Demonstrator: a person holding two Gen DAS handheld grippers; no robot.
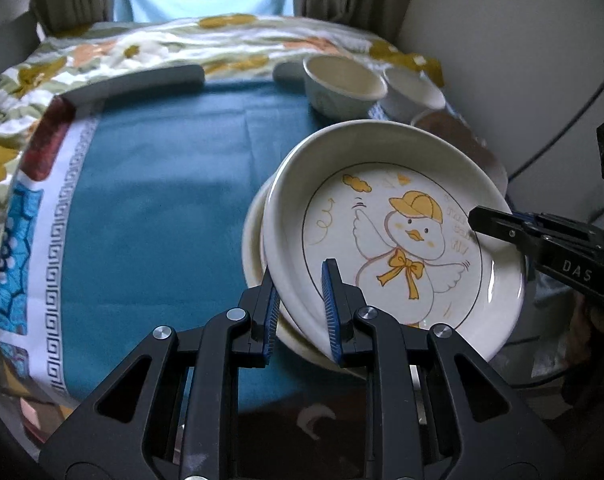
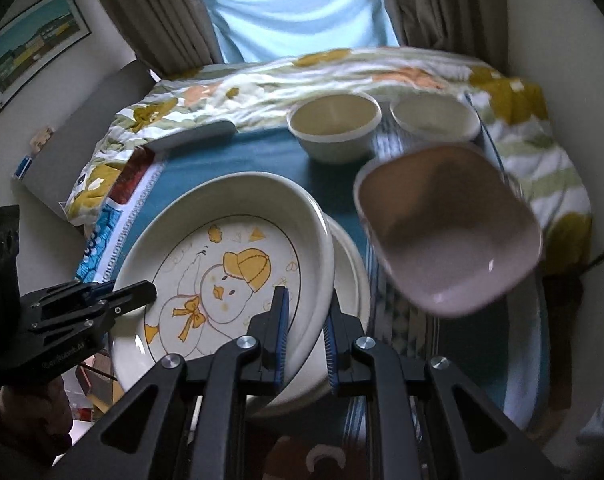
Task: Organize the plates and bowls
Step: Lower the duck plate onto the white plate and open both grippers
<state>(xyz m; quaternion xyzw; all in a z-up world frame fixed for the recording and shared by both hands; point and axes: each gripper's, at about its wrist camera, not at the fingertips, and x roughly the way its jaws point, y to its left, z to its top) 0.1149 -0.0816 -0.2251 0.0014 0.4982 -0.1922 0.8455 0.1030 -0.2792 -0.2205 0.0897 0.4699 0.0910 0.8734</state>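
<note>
A cream plate with a yellow-capped duck drawing (image 1: 402, 240) (image 2: 222, 272) hangs tilted over the teal cloth, with a plain cream plate (image 1: 254, 240) (image 2: 352, 276) nested right under it. At the bottom of its own view, my left gripper (image 1: 300, 312) is shut on the near rim. My right gripper (image 2: 306, 336) is shut on the opposite rim. Each gripper shows in the other's view, gripping the far edge: right gripper (image 1: 502, 228), left gripper (image 2: 114, 300). A pink square bowl (image 2: 450, 232) (image 1: 450, 132) and two cream bowls (image 2: 334, 124) (image 2: 434, 120) stand behind.
The teal tablecloth (image 1: 162, 200) (image 2: 242, 152) lies over a floral cloth (image 1: 102, 52). A grey flat object (image 1: 142, 84) (image 2: 198, 136) rests at the teal cloth's far edge. Curtains and a light-blue sheet hang behind the table. A framed picture (image 2: 34, 40) hangs on the left wall.
</note>
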